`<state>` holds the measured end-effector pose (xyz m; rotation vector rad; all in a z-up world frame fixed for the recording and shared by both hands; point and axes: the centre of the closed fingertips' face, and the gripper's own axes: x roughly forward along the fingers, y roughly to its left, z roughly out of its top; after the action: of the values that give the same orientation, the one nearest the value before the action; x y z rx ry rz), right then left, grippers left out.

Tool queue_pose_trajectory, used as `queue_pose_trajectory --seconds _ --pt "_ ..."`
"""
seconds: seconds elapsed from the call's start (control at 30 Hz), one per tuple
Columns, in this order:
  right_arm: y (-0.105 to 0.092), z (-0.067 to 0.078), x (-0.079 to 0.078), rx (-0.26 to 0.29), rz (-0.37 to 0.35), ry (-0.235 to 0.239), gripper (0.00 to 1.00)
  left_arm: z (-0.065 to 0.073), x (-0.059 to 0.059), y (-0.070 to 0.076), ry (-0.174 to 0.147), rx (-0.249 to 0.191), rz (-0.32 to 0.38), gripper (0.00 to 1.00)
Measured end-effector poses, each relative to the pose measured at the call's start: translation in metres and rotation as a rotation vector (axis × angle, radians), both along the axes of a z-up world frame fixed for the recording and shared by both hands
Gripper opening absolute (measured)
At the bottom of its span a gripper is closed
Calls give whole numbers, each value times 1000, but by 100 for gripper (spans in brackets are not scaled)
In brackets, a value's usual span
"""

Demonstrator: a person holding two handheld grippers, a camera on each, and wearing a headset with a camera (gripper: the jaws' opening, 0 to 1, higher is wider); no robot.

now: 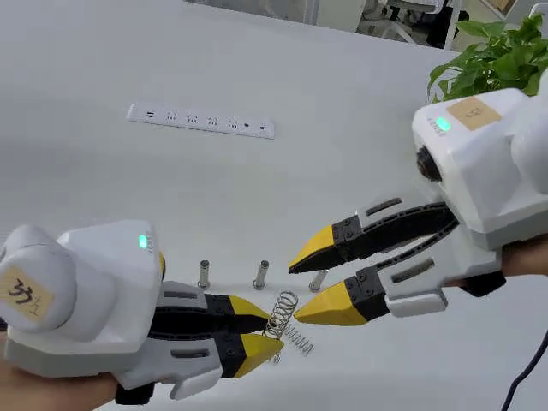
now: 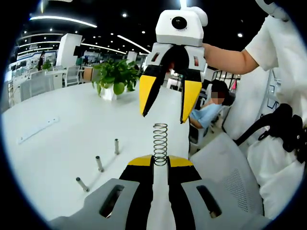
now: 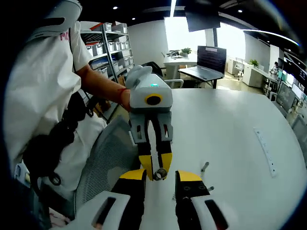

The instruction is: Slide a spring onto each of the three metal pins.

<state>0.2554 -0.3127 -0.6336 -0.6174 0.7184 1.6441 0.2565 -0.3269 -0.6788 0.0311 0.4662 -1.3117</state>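
Steel spring (image 2: 160, 143) pinched in left tool (image 2: 160, 162), right tool (image 2: 163, 118) spread open facing it, metal pins (image 1: 260, 274) upright nearby

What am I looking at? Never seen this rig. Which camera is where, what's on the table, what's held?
No robot: a person holds a two-jaw gripper in each hand and wears a headset camera. The head view looks down from the headset; each round gripper view comes from a camera riding on that gripper, looking along its jaws. On the white table stand three metal pins, with a loose spring lying near them, a power strip farther back and a plant at the far side. The left gripper is shut on a second spring. The right gripper is open, facing it, holding nothing.
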Motion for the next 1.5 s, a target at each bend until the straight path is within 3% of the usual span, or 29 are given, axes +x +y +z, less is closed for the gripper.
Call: queue_pose_trajectory --seconds 0.33,0.6,1.5 --pt "-3 -21 -9 -187 219 -4 18 -3 -6 -7 -31 24 -41 7" --pt "-7 -35 -13 -249 283 -24 12 -3 -6 -8 -33 19 -44 7" --pt "-7 -40 -16 -274 310 -21 7 -7 -9 -8 -24 21 -58 7"
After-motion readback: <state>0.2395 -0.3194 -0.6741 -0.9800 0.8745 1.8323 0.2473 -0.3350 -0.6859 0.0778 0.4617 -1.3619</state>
